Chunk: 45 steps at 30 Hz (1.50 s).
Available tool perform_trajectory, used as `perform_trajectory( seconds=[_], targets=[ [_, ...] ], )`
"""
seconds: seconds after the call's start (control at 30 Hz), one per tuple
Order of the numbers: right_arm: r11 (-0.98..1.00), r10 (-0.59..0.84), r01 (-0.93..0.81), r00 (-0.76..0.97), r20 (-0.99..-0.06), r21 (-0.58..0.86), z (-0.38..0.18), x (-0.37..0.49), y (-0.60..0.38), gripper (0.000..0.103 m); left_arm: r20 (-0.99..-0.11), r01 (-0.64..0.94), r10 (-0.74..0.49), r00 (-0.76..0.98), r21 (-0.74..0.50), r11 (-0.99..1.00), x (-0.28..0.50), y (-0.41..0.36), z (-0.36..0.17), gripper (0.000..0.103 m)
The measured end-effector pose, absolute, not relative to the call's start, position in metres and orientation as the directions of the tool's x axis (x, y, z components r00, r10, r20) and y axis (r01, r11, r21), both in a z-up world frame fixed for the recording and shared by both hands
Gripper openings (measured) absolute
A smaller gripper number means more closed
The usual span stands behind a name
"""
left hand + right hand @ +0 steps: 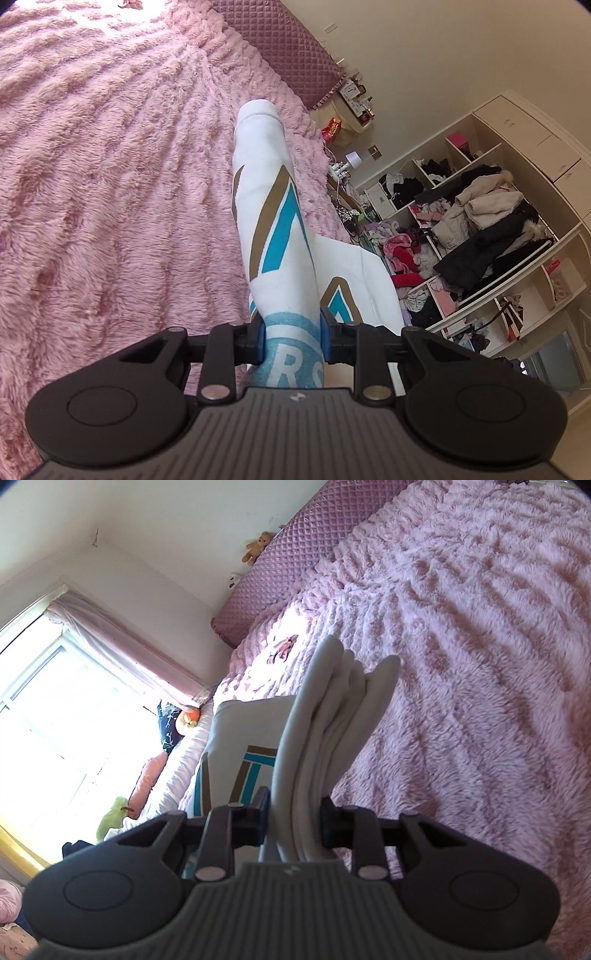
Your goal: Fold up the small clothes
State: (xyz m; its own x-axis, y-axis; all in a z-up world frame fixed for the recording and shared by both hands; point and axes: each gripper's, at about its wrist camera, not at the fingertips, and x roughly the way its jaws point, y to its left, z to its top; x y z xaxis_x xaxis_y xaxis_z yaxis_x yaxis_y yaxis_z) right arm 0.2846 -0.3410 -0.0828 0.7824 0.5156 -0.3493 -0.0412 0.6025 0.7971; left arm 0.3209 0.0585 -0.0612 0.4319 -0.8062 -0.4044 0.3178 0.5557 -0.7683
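Observation:
A small white garment [275,221] with teal and gold stripes and a teal round print is held up over a fluffy pink bed cover [110,184]. My left gripper [293,338] is shut on one bunched edge of it, near the round print. My right gripper [295,812] is shut on another bunched part, several white folds [332,716] standing between its fingers. The striped panel of the garment [243,760] hangs to the left of the right gripper. The bed cover [461,664] lies below and to the right.
A quilted mauve headboard [288,48] runs along the bed's far end. Open shelves stuffed with clothes [480,221] stand to the right in the left wrist view. A bright window with pink curtain [74,701], soft toys and a teddy bear [258,546] show in the right wrist view.

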Motion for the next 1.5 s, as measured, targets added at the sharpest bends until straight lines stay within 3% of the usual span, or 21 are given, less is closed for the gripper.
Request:
perform_trajectory(
  seconds=[0.3,0.53,0.8,0.87,1.0,1.17,1.3,1.5],
  targets=[
    [0.604,0.529,-0.002,0.749,-0.399,0.797,-0.121,0.270,-0.297,0.021,-0.436,0.255,-0.801,0.411,-0.788,0.560,0.316,0.100,-0.112,0.030],
    [0.638,0.504,0.092,0.701,-0.505,0.764,-0.173,0.274,-0.302,0.021,-0.488,0.161,-0.786,0.379,-0.802,0.575,0.324,0.109,-0.173,0.029],
    [0.646,0.515,0.103,0.673,-0.532,0.756,-0.208,0.273,-0.324,0.022,-0.552,0.147,-0.745,0.373,-0.758,0.635,0.327,0.119,-0.200,0.034],
    [0.641,0.510,0.119,0.673,-0.536,0.759,-0.215,0.271,-0.327,0.037,-0.564,0.150,-0.733,0.380,-0.745,0.650,0.325,0.119,-0.201,0.038],
    [0.616,0.501,0.151,0.683,-0.532,0.773,-0.214,0.267,-0.338,0.038,-0.586,0.166,-0.705,0.399,-0.710,0.684,0.317,0.127,-0.181,0.037],
    [0.717,0.415,0.066,0.760,-0.501,0.694,-0.162,0.261,-0.345,0.037,-0.579,0.263,-0.650,0.493,-0.613,0.745,0.291,0.144,-0.128,0.037],
    [0.823,0.360,-0.053,0.819,-0.447,0.566,-0.117,0.273,-0.325,0.029,-0.532,0.347,-0.685,0.498,-0.602,0.719,0.257,0.135,-0.094,0.038],
    [0.882,0.361,-0.113,0.787,-0.501,0.457,-0.123,0.310,-0.296,0.023,-0.560,0.427,-0.705,0.435,-0.560,0.710,0.213,0.102,-0.098,0.042]
  ],
)
